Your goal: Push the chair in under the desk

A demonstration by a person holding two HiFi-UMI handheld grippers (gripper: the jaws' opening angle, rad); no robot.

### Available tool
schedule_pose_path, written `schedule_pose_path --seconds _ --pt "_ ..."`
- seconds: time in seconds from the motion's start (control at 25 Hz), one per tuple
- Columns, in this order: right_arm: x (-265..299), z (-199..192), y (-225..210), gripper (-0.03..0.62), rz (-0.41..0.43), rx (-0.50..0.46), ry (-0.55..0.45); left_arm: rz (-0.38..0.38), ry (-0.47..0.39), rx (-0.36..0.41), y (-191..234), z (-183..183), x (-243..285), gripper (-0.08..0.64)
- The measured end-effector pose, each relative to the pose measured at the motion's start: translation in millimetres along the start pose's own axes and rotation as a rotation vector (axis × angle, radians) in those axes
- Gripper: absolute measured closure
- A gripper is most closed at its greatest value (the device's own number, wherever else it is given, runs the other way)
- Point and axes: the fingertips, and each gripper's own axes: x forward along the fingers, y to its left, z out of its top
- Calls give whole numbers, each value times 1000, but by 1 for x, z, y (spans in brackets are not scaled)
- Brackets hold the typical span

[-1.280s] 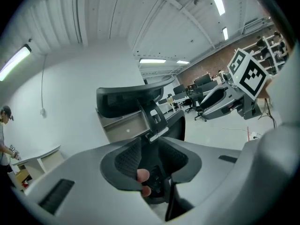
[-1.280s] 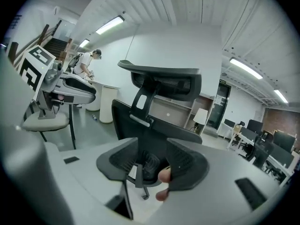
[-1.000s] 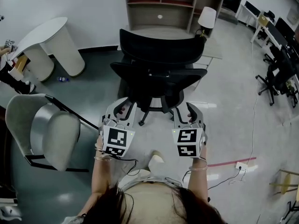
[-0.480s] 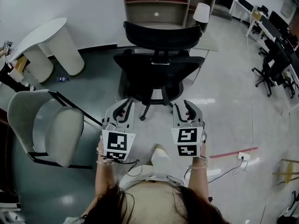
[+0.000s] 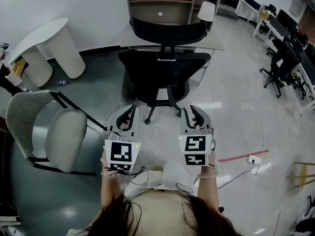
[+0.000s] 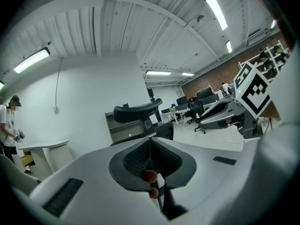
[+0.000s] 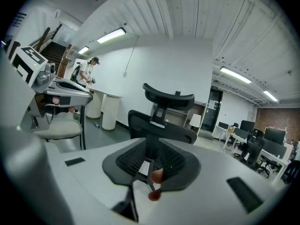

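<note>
Black mesh office chair with a headrest stands on the pale glossy floor, its back turned to the person. Its upper part sits against the near edge of the light worktop; how far the seat reaches under it cannot be told.

The left gripper and right gripper are held side by side, pointing at the chair. Both stop short of its wheeled base and touch nothing. In the left gripper view the fingers are pressed together with nothing between them. The right gripper's fingers have just been closing and stand a narrow slit apart, empty, with the chair's back framed beyond them.

A pale padded folding chair stands to the left. A wooden shelf unit rises behind the worktop.
</note>
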Motion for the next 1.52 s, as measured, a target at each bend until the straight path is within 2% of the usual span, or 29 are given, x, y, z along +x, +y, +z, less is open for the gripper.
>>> schedule_pose_path --seconds 0.4,0.96,1.36,1.52 --pt "-17 -2 2 529 15 -11 -9 11 -6 3 -16 8 -13 547" --pt "-88 -19 -21 554 8 -73 -16 -13 -13 3 -88 32 -54 546" --pt "-144 -25 -18 561 17 -116 -115 -3 -12 -9 -133 32 -99 548" --pt "-167 -29 -15 566 25 -107 -120 1 3 -18 -148 32 -119 546"
